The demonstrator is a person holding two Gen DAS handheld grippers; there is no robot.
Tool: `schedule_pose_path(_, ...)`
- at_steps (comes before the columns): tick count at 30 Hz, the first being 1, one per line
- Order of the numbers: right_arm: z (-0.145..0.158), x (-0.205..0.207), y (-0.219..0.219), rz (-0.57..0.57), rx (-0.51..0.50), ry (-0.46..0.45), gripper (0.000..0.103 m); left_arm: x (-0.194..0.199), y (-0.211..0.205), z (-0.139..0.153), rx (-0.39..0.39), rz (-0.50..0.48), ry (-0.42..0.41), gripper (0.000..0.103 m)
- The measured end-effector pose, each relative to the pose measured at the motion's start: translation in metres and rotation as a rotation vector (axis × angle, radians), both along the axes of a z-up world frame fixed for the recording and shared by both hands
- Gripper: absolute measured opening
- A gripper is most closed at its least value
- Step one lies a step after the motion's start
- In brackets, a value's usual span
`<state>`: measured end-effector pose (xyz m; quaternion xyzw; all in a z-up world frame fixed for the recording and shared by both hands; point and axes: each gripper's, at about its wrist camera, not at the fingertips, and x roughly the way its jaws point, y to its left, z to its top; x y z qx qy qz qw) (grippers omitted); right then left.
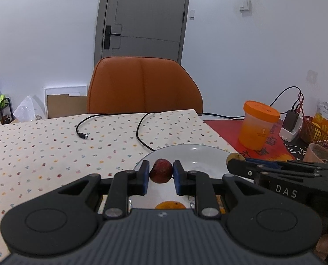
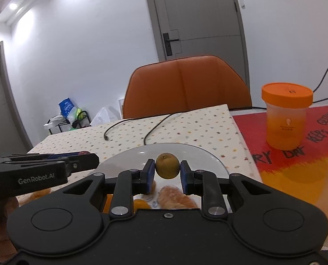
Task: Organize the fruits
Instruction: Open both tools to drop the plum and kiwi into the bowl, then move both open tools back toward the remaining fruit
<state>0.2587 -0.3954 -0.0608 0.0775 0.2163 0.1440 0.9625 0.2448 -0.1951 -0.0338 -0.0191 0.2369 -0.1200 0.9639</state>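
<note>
Above the round clear glass plate [image 1: 199, 154], both grippers hold fruit in the air, which suggests each piece is being carried to the plate as the gathering spot. The left gripper [image 1: 160, 172] has its blue-padded fingers [image 1: 144, 176] pinching a small dark red round fruit [image 1: 161, 170] from either side, and it hangs over the near part of the plate. The right gripper [image 2: 167, 170] has its fingers [image 2: 150, 172] pinching a small brownish-yellow round fruit [image 2: 167, 169] in the same way, also over the plate. Both fruits sit at the very fingertips, likely so they can be let go cleanly without the fingers touching the glass.

Orange fruit pieces [image 2: 177, 196] lie below the right gripper, though whether they rest on the plate or just beside it is hard to tell.

The two grippers are held level and roughly parallel, pointing away from the person toward the orange upholstered chair [image 1: 144, 84]. They stand side by side and close together, the right one appearing at the left view's right edge. The plate rests on the dotted cream cloth [image 1: 53, 145] covering the surface.
</note>
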Motion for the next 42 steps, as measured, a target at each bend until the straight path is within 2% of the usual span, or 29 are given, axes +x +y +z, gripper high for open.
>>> schedule_pose_path(7, -0.012, 0.006, -0.011, -0.046, 0.01, 0.028, 0.024, 0.007, -0.002, -0.007, -0.006, 0.011, 0.029, 0.026)
schedule_pose_path(12, -0.014, 0.003, -0.016, -0.063, 0.015, 0.031, 0.035, 0.004, 0.006, -0.009, -0.003, 0.044, 0.044, 0.029)
schedule_pose_path(17, -0.013, -0.001, -0.015, -0.059, 0.035, 0.044, 0.036, -0.005, 0.019, -0.007, -0.01, 0.077, 0.053, 0.049)
schedule_pose_path(18, -0.012, -0.003, -0.014, -0.056, 0.035, 0.042, 0.038, -0.008, 0.022, -0.006, -0.008, 0.08, 0.049, 0.051)
schedule_pose_path(21, -0.006, -0.011, -0.01, -0.047, 0.033, 0.034, 0.047, -0.017, 0.03, -0.002, -0.001, 0.097, 0.04, 0.057)
schedule_pose_path(24, -0.001, -0.019, -0.005, -0.04, 0.024, 0.029, 0.048, -0.026, 0.037, 0.002, -0.004, 0.114, 0.028, 0.068)
schedule_pose_path(26, 0.001, -0.024, -0.002, -0.037, 0.024, 0.032, 0.048, -0.034, 0.042, 0.004, 0.0, 0.111, 0.01, 0.078)
schedule_pose_path(29, 0.004, -0.032, 0.003, -0.031, 0.018, 0.035, 0.051, -0.044, 0.046, 0.007, 0.012, 0.115, -0.001, 0.086)
schedule_pose_path(32, 0.007, -0.039, 0.008, -0.022, 0.014, 0.034, 0.053, -0.052, 0.052, 0.008, 0.011, 0.118, 0.002, 0.09)
schedule_pose_path(37, 0.011, -0.049, 0.018, -0.005, 0.008, 0.041, 0.053, -0.063, 0.064, 0.008, 0.02, 0.155, 0.004, 0.092)
schedule_pose_path(42, 0.014, -0.055, 0.029, 0.003, 0.005, 0.044, 0.063, -0.071, 0.079, 0.008, 0.007, 0.186, 0.007, 0.092)
